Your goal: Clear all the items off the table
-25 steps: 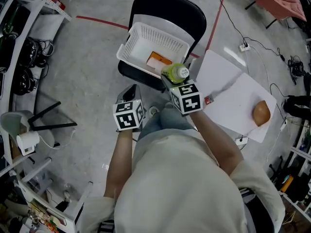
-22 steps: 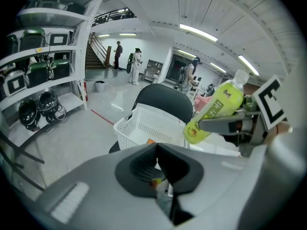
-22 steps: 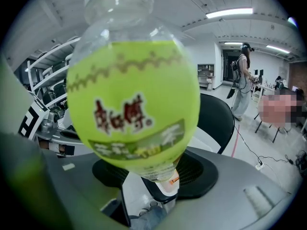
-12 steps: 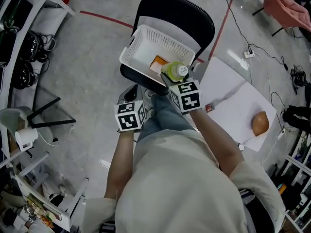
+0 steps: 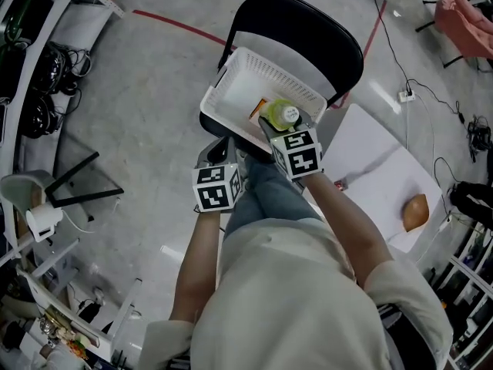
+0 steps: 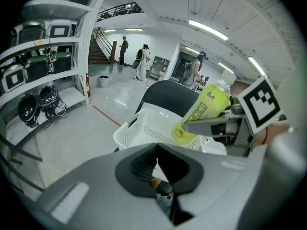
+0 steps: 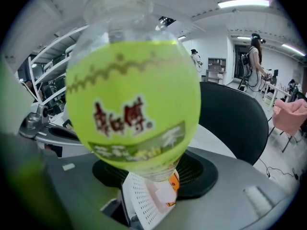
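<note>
A green drink bottle with a white cap is clamped between the jaws of my right gripper. It hangs over the near right corner of the white perforated basket, which sits on a black chair. In the right gripper view the bottle fills the frame, with the basket below it. An orange packet lies in the basket. My left gripper is shut and empty, just short of the basket's near edge. Its own view shows the jaws closed and the bottle to the right.
A white table stands to the right with a brown rounded item near its far corner and a small red item at its near edge. Shelving with gear lines the left. Cables run across the grey floor.
Both grippers have moved forward toward the chair. The bottle now hangs over the basket's corner instead of in front of it. The left gripper stays shut.
</note>
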### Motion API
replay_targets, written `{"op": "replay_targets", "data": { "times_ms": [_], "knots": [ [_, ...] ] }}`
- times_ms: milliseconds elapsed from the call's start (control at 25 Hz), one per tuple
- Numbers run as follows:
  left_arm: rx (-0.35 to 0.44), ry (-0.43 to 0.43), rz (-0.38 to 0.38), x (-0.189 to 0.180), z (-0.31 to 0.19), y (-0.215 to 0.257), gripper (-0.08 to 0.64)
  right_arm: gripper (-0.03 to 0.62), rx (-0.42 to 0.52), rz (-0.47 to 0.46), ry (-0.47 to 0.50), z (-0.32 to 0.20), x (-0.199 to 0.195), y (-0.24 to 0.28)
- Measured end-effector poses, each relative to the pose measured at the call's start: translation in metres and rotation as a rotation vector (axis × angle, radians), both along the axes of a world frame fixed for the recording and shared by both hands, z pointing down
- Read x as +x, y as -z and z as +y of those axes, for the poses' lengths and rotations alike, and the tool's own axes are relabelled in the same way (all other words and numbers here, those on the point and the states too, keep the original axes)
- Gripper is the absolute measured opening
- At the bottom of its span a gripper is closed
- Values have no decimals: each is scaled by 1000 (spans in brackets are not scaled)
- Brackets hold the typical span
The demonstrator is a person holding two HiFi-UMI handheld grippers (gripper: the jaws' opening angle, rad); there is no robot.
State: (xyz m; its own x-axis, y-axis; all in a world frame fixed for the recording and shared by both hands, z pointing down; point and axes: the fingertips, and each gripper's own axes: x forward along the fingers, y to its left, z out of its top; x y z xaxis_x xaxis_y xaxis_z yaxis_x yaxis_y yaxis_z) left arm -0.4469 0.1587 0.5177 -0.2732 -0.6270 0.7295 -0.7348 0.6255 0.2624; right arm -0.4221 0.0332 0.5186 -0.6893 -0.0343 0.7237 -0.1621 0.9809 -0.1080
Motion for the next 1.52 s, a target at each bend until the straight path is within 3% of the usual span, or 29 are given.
{"op": "replay_targets", "data": {
  "times_ms": [640,1520],
  "knots": [
    [-32,59,51,-59,-17,-55,9,272,-21,50,42,-18,-77,-87],
    [-58,45,151,-81,-54,-112,8,272,-33,121,31,-38,-129,-213]
  ]
}}
